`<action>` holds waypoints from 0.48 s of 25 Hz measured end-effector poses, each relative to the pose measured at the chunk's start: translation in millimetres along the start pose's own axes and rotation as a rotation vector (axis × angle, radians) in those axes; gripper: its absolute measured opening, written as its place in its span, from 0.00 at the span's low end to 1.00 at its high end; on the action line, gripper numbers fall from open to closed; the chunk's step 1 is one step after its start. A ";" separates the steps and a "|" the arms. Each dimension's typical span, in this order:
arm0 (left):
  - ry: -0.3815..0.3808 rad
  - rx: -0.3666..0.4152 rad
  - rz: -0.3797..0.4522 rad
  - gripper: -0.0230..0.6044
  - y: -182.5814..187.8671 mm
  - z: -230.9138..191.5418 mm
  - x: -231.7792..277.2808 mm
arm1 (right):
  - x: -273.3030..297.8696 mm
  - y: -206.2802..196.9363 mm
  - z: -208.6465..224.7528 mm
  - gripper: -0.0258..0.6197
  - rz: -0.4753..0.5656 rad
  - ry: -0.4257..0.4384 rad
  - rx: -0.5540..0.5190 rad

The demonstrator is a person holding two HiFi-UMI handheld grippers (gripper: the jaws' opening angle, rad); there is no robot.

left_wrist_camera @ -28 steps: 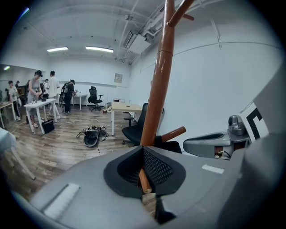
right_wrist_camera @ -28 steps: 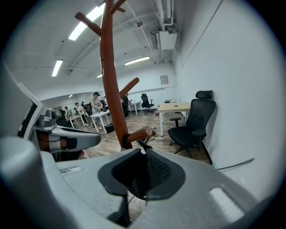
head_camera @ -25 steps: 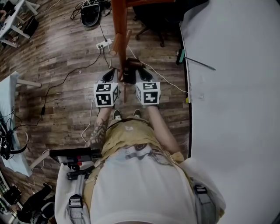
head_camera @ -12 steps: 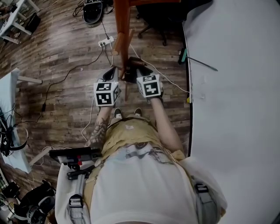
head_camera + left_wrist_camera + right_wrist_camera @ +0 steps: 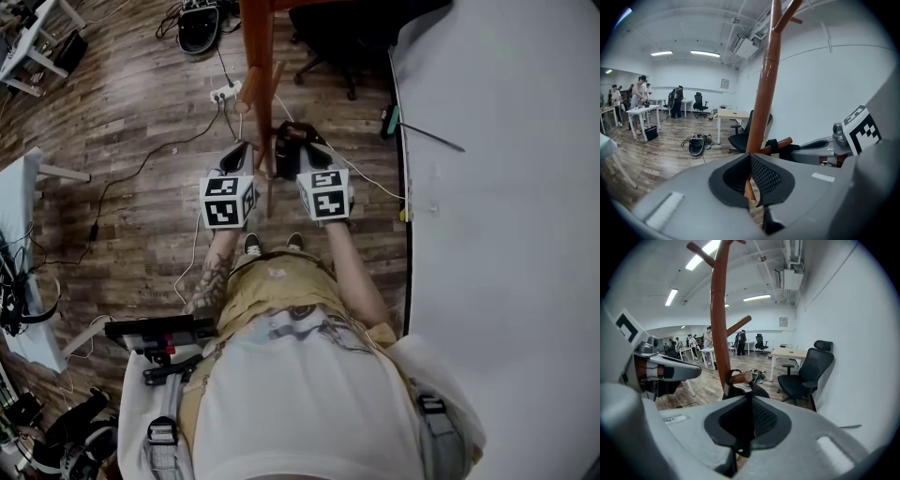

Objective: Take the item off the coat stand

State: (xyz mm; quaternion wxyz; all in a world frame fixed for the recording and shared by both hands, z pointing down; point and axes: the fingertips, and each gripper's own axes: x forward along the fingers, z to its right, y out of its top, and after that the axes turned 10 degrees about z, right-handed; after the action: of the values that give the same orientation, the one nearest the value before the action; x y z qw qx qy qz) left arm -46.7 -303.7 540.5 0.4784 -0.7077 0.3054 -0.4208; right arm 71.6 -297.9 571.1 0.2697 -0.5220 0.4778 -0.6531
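Bag [image 5: 759, 390] hangs vert. off peg [image 5: 741, 378] — strap up, body down.

Coat stand pole [image 5: 256, 47] dead ahead, white wall [image 5: 506, 206] close right, open floor [image 5: 141, 103] left.

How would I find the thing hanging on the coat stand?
Look at the tall brown coat stand. Low down, a short peg sticks out with a black bag hung on it. It's the only soft, dark thing on the wood.
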 end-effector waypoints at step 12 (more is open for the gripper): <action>-0.059 0.020 0.053 0.04 22.3 27.5 -3.7 | -51.8 48.0 33.5 0.05 0.128 -0.098 0.034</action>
State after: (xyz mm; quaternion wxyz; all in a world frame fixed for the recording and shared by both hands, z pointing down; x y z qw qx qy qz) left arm -24.6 -297.1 513.4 0.5052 -0.7066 0.3053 -0.3902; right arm 112.1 -284.3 505.6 0.3427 -0.5171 0.4855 -0.6161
